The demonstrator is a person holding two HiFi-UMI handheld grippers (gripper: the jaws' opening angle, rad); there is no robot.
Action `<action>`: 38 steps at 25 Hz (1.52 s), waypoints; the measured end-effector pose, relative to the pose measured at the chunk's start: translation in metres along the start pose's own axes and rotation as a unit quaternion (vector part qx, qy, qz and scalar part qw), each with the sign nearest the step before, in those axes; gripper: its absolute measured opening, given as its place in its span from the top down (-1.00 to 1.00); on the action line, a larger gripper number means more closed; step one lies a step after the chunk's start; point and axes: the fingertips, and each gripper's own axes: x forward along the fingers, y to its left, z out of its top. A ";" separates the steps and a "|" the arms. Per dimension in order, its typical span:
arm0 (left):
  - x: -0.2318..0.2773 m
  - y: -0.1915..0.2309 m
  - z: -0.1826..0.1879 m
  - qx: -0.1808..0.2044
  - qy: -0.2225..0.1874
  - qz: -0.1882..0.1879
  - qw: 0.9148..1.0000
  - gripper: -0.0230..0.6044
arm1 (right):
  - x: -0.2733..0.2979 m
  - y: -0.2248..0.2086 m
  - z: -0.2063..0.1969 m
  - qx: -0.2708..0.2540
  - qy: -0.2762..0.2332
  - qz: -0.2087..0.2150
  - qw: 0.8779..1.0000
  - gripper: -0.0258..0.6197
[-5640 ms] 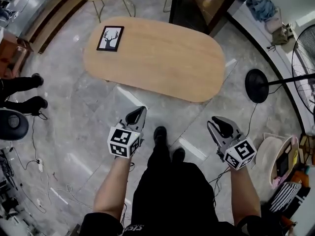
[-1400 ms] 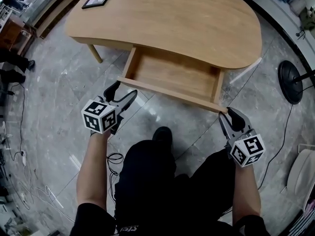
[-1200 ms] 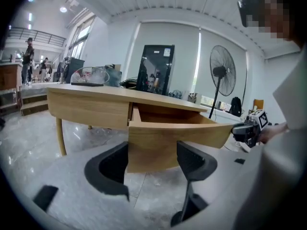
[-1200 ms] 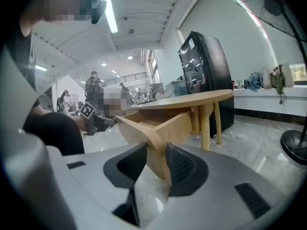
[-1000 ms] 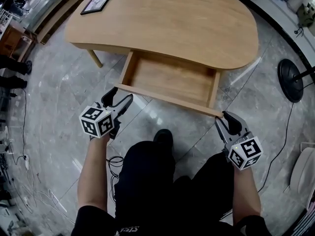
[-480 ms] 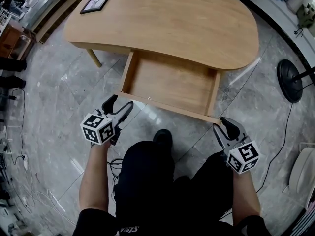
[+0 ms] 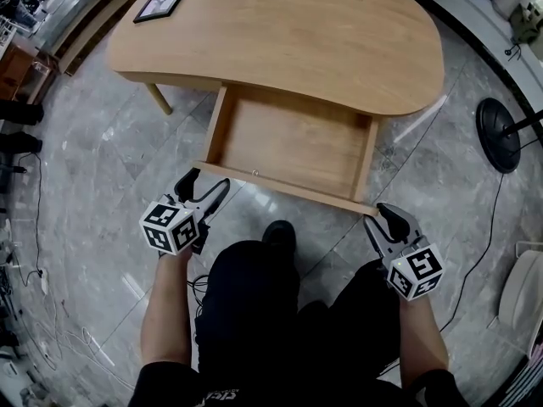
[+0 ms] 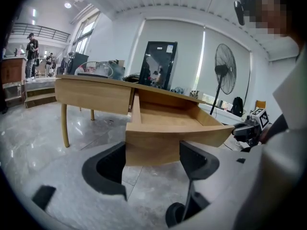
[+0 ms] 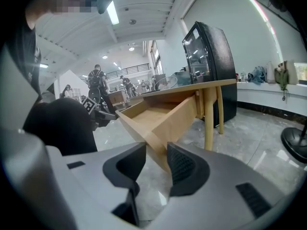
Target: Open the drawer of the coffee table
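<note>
The coffee table (image 7: 339, 41), an oval top of light wood on slim legs, stands on the grey marble floor (image 7: 102, 168) in front of the person. Its drawer (image 7: 288, 138) is pulled well out from under the near edge, toward the person, with its plain wooden bottom in full view.

The left gripper (image 7: 205, 186) hovers just short of the left corner of the drawer front (image 7: 288, 185). Its jaws have just been opening and stand wide apart. That corner shows in the gap beyond them, and neither pad touches the wood. The right gripper (image 7: 382, 217) is at the drawer front's right corner, clenched on the thin front board, which fills the gap between its ribbed pads. Each gripper carries a cube of black-and-white square markers.

On the table's far left corner lies a black picture frame (image 7: 164, 0) showing a deer's head with antlers. Beyond the table stand a black glass-door cabinet (image 9: 208, 51), whose door sticker is too small to read, and a standing fan (image 8: 221, 71).
</note>
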 end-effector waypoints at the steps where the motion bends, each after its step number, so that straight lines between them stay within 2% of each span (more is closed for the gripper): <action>1: -0.001 -0.001 -0.002 0.000 0.000 0.000 1.000 -0.18 | -0.001 0.000 -0.001 0.000 0.001 0.000 1.000 0.48; 8: -0.008 0.002 -0.017 0.007 0.021 0.001 1.000 -0.17 | -0.001 0.014 -0.016 -0.004 0.020 0.011 1.000 0.48; 14: -0.008 0.003 -0.014 -0.009 0.011 0.007 1.000 -0.13 | -0.003 0.014 -0.015 0.004 0.014 0.006 1.000 0.47; 19: -0.002 0.002 0.006 -0.018 -0.014 0.004 1.000 -0.11 | -0.003 0.001 0.004 0.014 -0.017 -0.006 1.000 0.47; 25: 0.008 0.004 0.011 -0.013 -0.018 0.005 1.000 -0.11 | 0.002 -0.007 0.006 0.024 -0.021 -0.005 0.999 0.45; 28: 0.009 0.006 0.011 0.022 0.010 0.011 1.000 -0.11 | 0.004 -0.005 0.006 0.041 -0.031 -0.014 0.999 0.44; 30: 0.008 0.008 0.007 0.050 0.044 0.012 0.998 -0.25 | 0.005 -0.003 0.004 0.054 -0.037 -0.019 0.998 0.44; 34: 0.004 0.004 0.004 0.060 0.077 -0.005 0.995 -0.24 | -0.002 -0.004 0.008 0.066 -0.046 -0.020 0.997 0.40; 38: -0.002 0.005 0.010 0.074 0.101 0.006 0.992 -0.23 | -0.012 -0.006 0.021 0.057 -0.046 -0.032 0.997 0.38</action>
